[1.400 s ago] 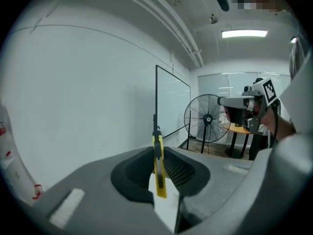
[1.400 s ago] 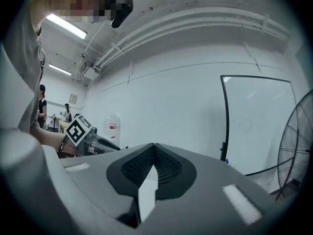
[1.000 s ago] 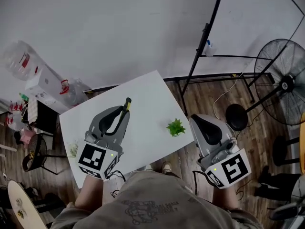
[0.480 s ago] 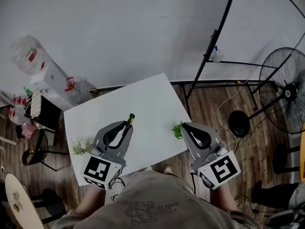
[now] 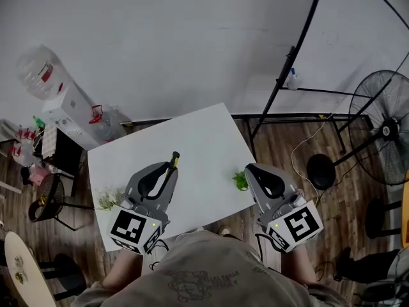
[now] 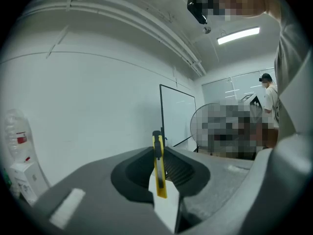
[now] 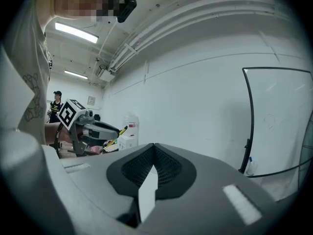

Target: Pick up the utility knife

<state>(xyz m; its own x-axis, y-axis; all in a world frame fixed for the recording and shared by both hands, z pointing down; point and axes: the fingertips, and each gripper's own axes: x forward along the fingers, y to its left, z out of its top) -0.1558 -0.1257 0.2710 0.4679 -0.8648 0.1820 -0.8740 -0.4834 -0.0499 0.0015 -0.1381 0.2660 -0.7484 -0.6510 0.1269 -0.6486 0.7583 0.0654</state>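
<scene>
White table (image 5: 192, 139) in a bare-walled workshop: utility knife (image 6: 158, 170) pinched edge-up between the left gripper's (image 5: 169, 171) jaws, tip projecting beyond them, apparently for a secure lift. Right gripper (image 5: 248, 169) pressed together on nothing, parked beside a green sprig (image 5: 240, 181).

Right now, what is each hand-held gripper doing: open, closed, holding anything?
Left hand-held gripper: closed on the utility knife, which stands up between its jaws.
Right hand-held gripper: closed, with nothing between its jaws.
</scene>
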